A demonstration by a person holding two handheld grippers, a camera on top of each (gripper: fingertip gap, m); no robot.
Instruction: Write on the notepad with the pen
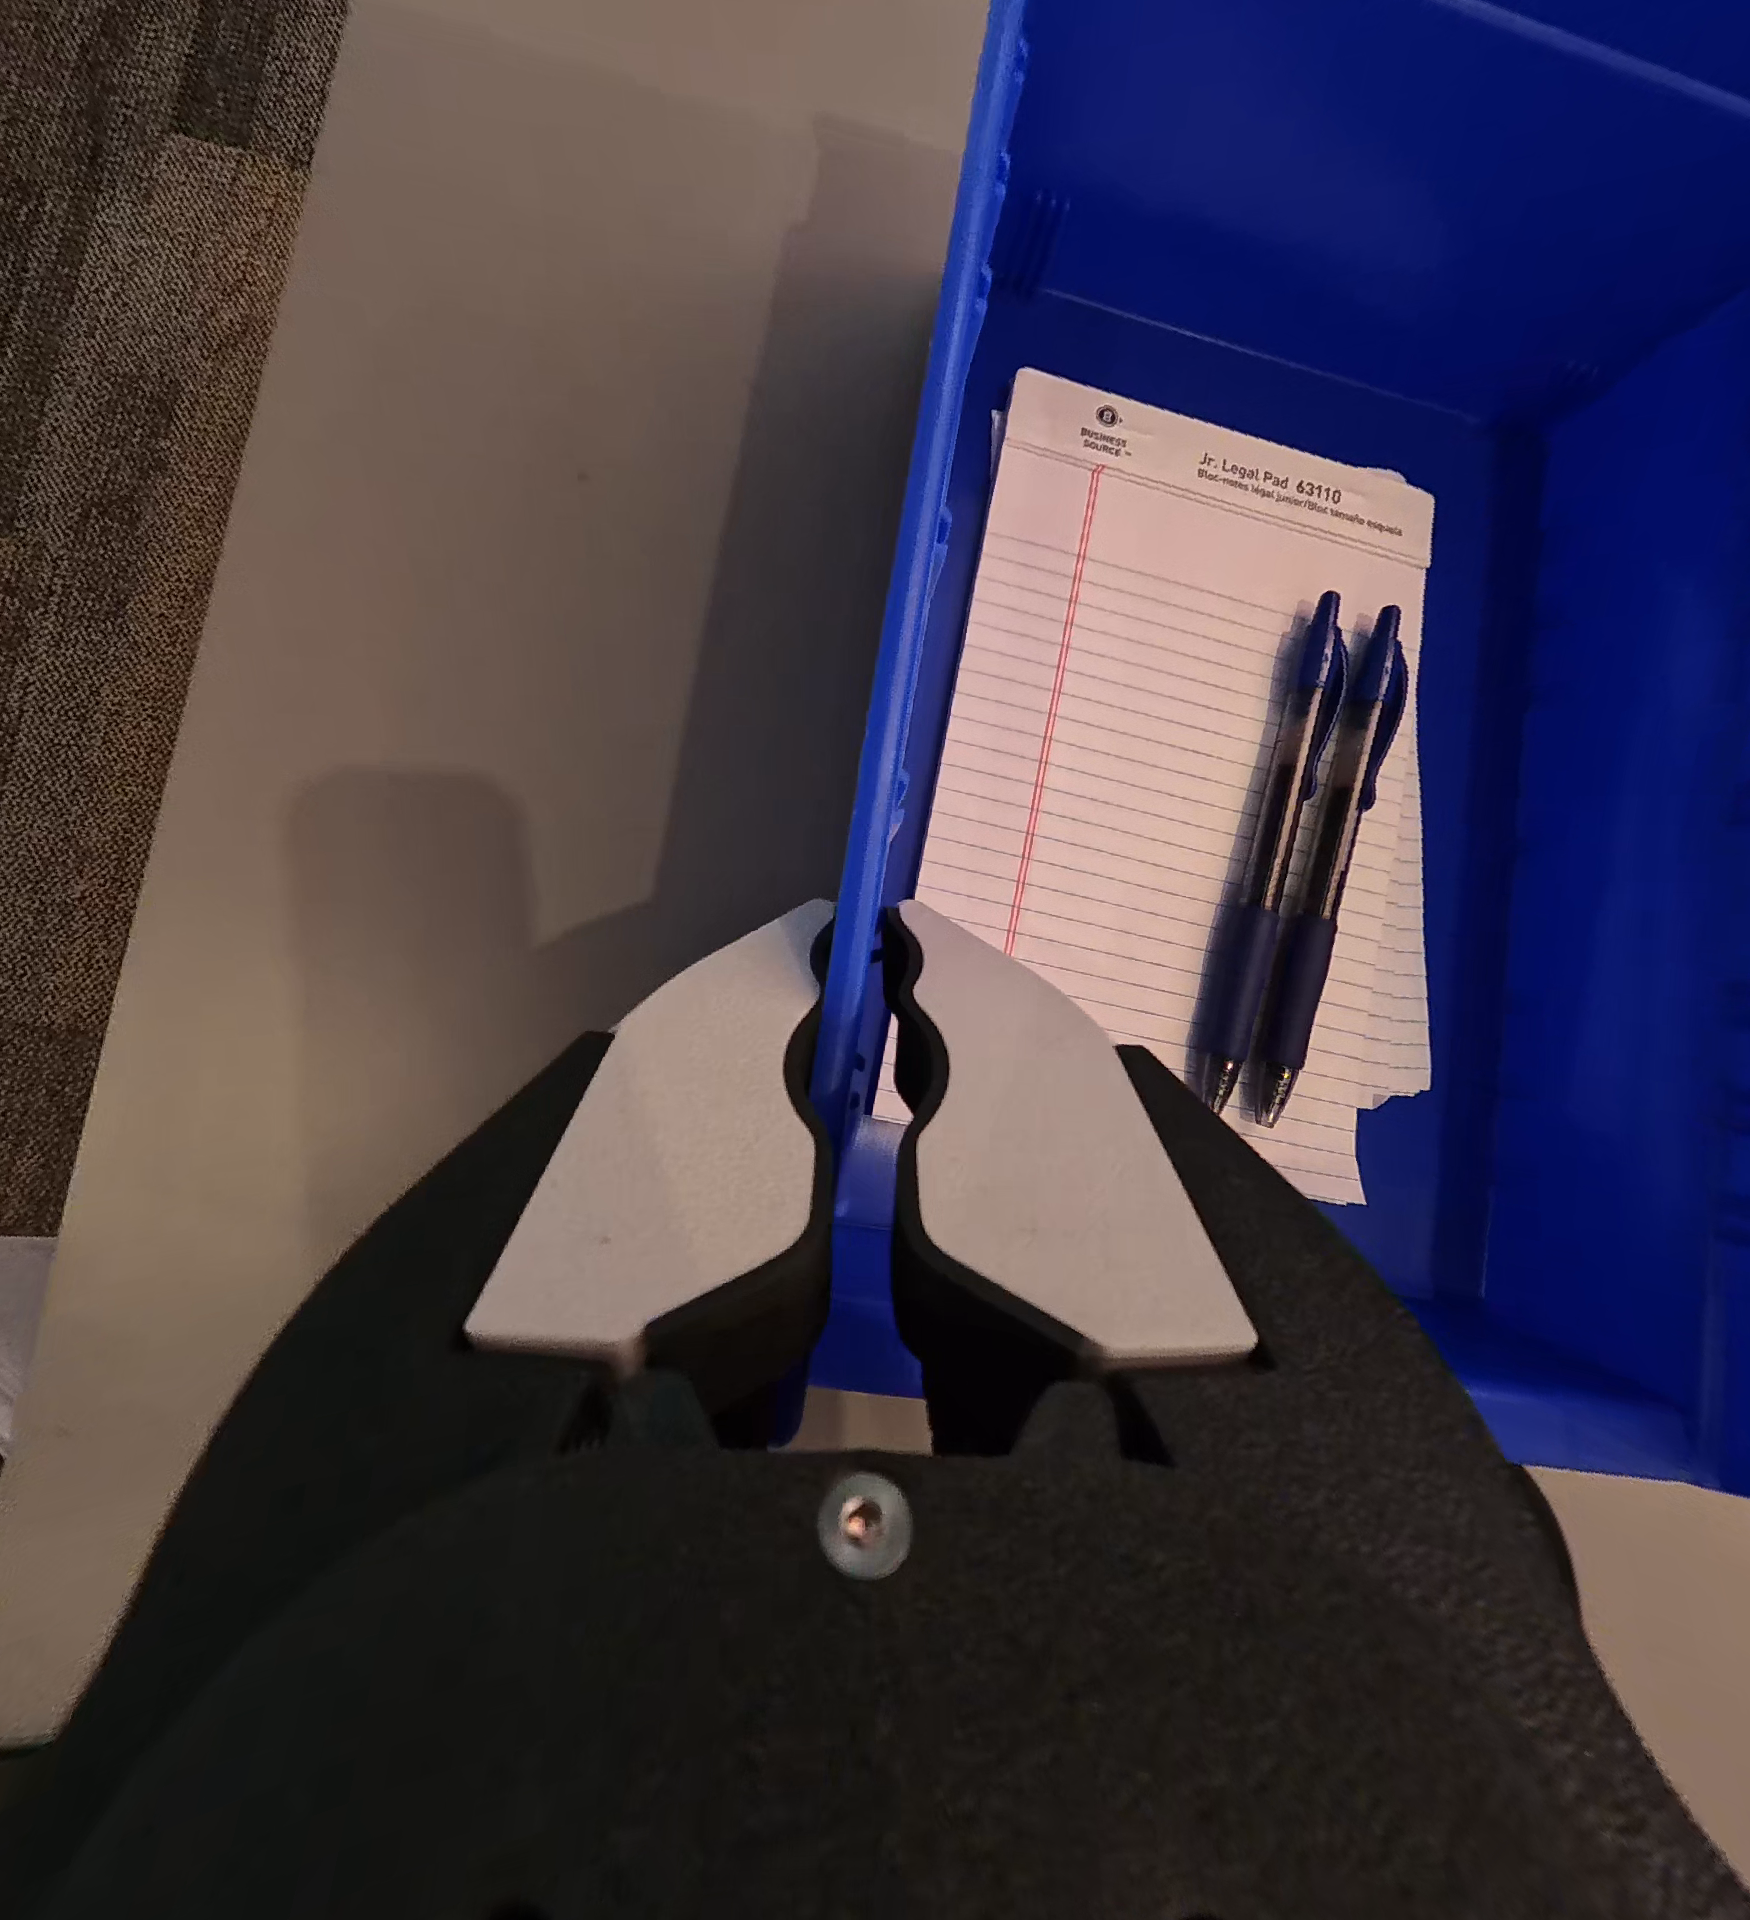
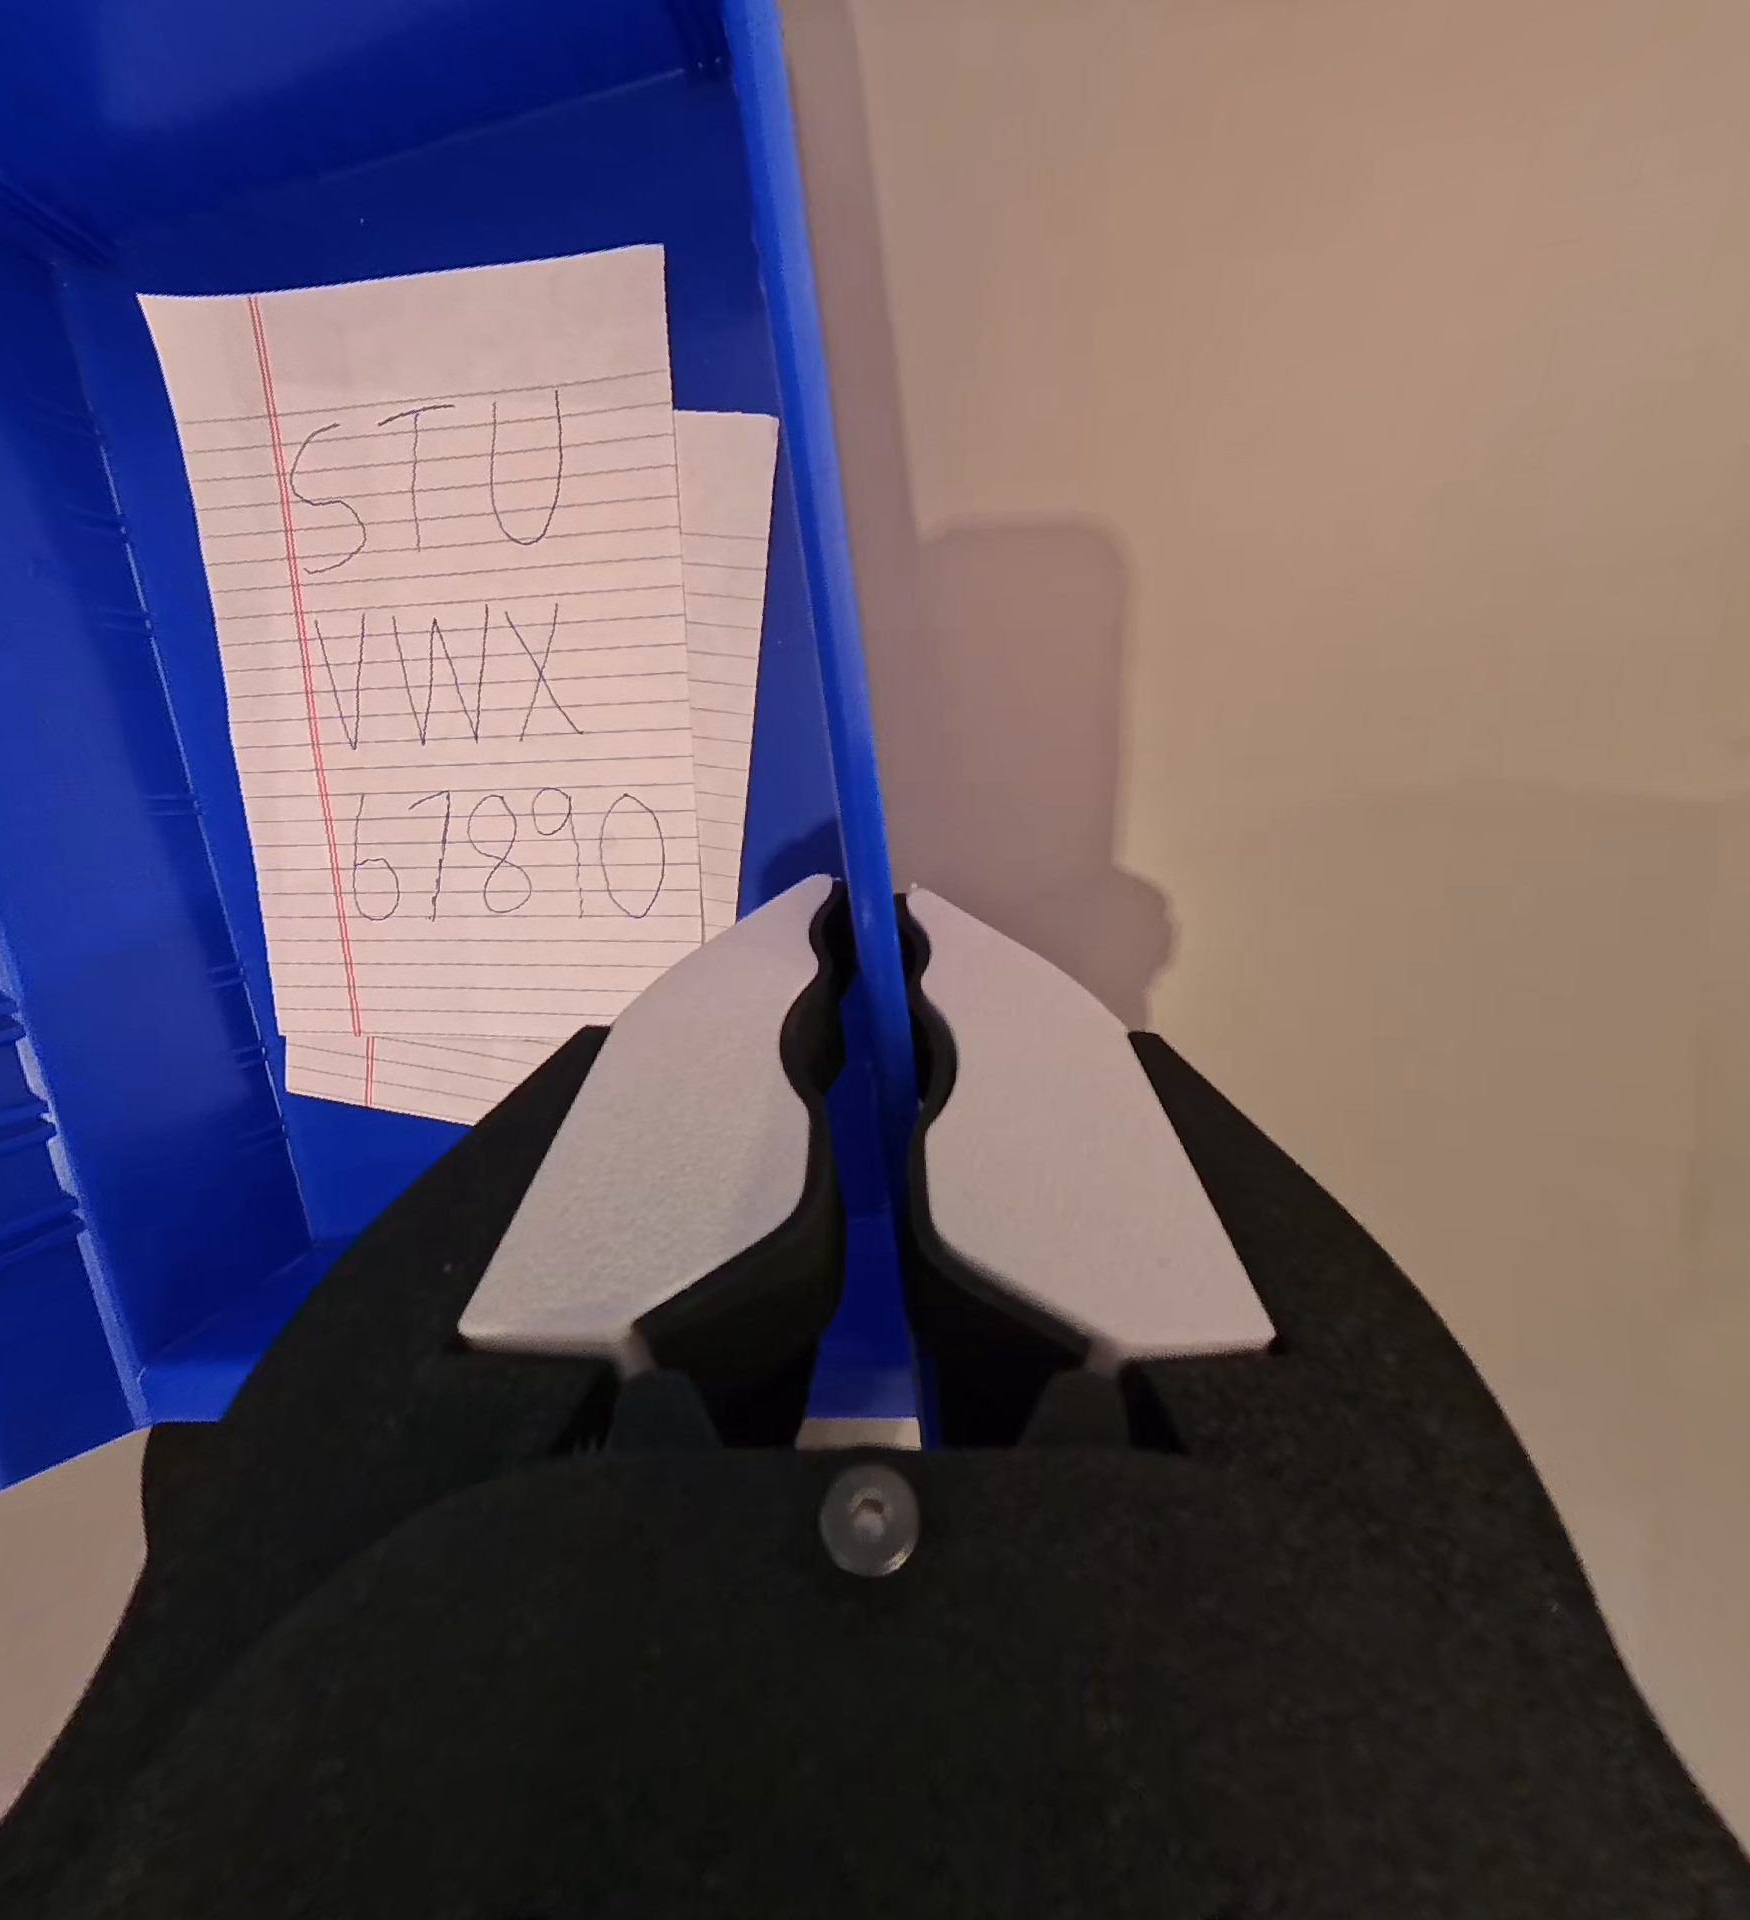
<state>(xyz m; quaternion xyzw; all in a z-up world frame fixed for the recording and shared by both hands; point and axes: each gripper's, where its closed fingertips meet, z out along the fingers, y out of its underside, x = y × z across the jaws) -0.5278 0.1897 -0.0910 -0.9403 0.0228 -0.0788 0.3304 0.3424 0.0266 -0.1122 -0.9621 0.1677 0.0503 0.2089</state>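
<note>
Blue bin [image 1: 964,582] walls clamped by both grippers | pen tips hidden

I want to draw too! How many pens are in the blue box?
2. Both lie side by side on the notepad: the left pen touching the right pen. More may be hidden elsewhere in the bin.

From my feed I see a pale beige desk [image 1: 497,623] under warm, dim light, with soft shadows falling across it. Past its left edge lies mottled brown-grey carpet [image 1: 71,520], laid in patchy tiles of differing tone.
</note>
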